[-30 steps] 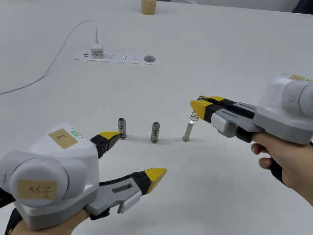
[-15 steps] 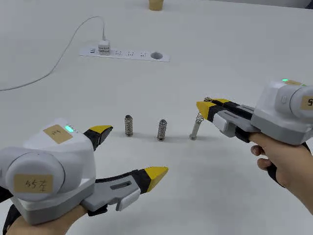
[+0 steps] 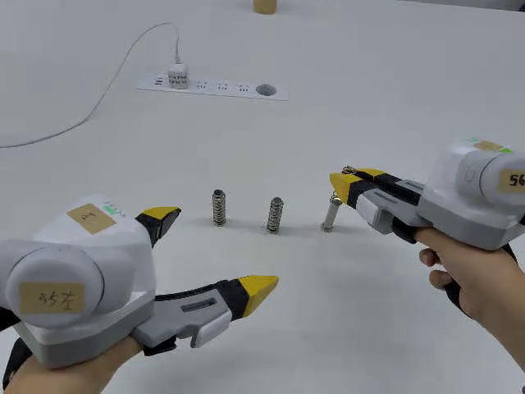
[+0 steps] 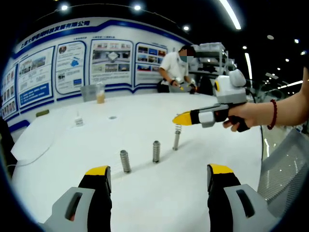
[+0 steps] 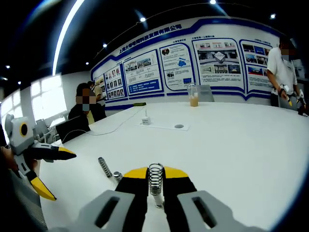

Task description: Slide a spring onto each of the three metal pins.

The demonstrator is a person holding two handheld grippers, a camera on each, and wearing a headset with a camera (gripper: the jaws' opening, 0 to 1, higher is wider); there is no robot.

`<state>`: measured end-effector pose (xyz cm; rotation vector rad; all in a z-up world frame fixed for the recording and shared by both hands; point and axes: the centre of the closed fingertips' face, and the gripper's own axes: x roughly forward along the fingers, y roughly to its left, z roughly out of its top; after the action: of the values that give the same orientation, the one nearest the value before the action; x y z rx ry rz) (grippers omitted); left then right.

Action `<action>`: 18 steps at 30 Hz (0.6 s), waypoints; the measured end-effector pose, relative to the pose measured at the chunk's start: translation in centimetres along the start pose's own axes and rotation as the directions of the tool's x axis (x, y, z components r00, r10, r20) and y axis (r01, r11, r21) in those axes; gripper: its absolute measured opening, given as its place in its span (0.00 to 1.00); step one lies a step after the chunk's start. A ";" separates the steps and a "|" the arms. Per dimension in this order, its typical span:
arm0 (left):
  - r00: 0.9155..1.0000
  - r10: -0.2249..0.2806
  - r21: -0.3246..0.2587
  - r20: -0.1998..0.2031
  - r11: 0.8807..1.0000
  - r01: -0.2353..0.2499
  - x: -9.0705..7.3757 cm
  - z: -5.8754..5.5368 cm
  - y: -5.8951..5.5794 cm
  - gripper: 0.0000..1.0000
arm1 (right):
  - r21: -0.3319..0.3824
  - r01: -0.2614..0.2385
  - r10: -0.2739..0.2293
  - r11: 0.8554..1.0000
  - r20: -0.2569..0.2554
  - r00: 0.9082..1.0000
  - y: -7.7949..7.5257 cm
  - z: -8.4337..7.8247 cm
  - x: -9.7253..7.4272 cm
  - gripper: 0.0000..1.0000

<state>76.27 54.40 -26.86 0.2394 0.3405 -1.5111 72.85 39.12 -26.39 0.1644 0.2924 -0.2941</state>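
**Last spring at the third pin, open room all round**

I am holding my right tool [image 3: 344, 184] closed on the last spring [image 5: 155, 179], with the jaws pressing its coils from both sides. The spring is sitting at the top of the third pin [image 3: 329, 217], the right-hand one of the row. I cannot tell how far the coils are reaching down over it. The first pin [image 3: 219, 208] and the middle pin [image 3: 275, 215] are standing just to its left, and each is already wearing a spring. My left tool [image 3: 209, 253] is hovering on the near side of the row, clear of it, with its jaws wide apart and gripping nothing.

The white surface [image 3: 385, 90] is lying bare on every side of the pins, so both tools are working with free room. A power strip [image 3: 215, 85] and its cable [image 3: 90, 111] are lying well behind the row. A cup [image 3: 264, 6] is standing farther back, near the far edge, which is showing at the top right corner of the head view.

Compared with a second ago, the whole head view is sitting differently because my head has moved. Measured against the pins, my right tool's tip is riding a little lower over the third pin. My left tool is keeping the same wide spread, and the two sprung pins are standing as they were.
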 end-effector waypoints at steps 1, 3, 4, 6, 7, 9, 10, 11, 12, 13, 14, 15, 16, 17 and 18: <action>1.000 0.001 0.000 -0.002 1.000 -0.001 0.0 0.0 0.0 0.83 | 0.000 -0.001 0.001 1.000 0.000 1.000 0.1 -0.1 0.0 0.12; 1.000 0.004 0.001 -0.003 1.000 -0.004 0.0 -0.1 0.1 0.83 | -0.006 0.000 0.000 1.000 -0.001 1.000 0.2 -0.2 0.0 0.12; 1.000 0.005 0.000 -0.003 1.000 -0.005 0.0 -0.1 0.1 0.83 | -0.006 0.000 0.000 1.000 0.001 1.000 0.2 -0.2 0.0 0.12; 1.000 0.006 -0.002 -0.003 1.000 -0.006 0.0 -0.1 0.1 0.82 | -0.005 0.007 -0.007 1.000 -0.002 1.000 0.1 -0.4 0.1 0.12; 1.000 0.008 -0.003 -0.003 1.000 -0.008 0.0 -0.1 0.2 0.82 | -0.005 0.008 -0.008 1.000 -0.001 1.000 0.1 -0.5 0.1 0.12; 1.000 0.011 -0.004 -0.005 1.000 -0.011 0.0 -0.1 0.3 0.82 | -0.003 0.011 -0.011 1.000 0.000 1.000 0.1 -0.7 0.1 0.12; 1.000 0.011 -0.005 -0.004 1.000 -0.011 0.0 -0.1 0.3 0.82 | -0.006 0.012 -0.012 1.000 -0.001 1.000 0.1 -0.8 0.2 0.12; 1.000 0.013 -0.004 -0.002 1.000 -0.013 -0.1 -0.1 0.3 0.81 | -0.016 0.014 -0.014 1.000 -0.002 1.000 0.1 -1.0 0.2 0.12; 1.000 0.013 -0.004 -0.002 1.000 -0.013 -0.1 -0.1 0.3 0.81 | -0.025 0.016 -0.016 1.000 -0.004 1.000 0.1 -1.0 0.1 0.12; 1.000 0.013 -0.005 -0.003 1.000 -0.013 -0.1 -0.1 0.3 0.81 | -0.041 0.015 -0.016 0.999 -0.010 1.000 0.2 -1.2 0.1 0.12; 1.000 0.014 -0.005 -0.004 1.000 -0.014 -0.1 -0.2 0.4 0.81 | -0.049 0.016 -0.016 0.999 -0.008 1.000 0.2 -1.2 0.2 0.12; 1.000 0.014 -0.004 -0.004 1.000 -0.014 -0.1 -0.2 0.3 0.81 | -0.059 0.017 -0.018 0.998 -0.012 1.000 0.3 -1.3 0.2 0.12; 1.000 0.013 -0.004 -0.004 1.000 -0.013 -0.1 -0.2 0.3 0.81 | -0.071 0.017 -0.018 0.997 -0.018 1.000 0.3 -1.6 0.3 0.12; 1.000 0.013 -0.004 -0.003 1.000 -0.013 -0.1 -0.1 0.3 0.80 | -0.076 0.016 -0.017 0.997 -0.022 1.000 0.3 -1.7 0.4 0.12; 1.000 0.013 -0.003 -0.002 1.000 -0.013 -0.1 -0.1 0.3 0.80 | -0.084 0.017 -0.019 0.996 -0.025 1.000 0.3 -1.8 0.4 0.12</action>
<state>76.56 54.52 -26.97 0.2402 0.3423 -1.4976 72.88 39.67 -28.21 0.0834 0.3313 -0.2972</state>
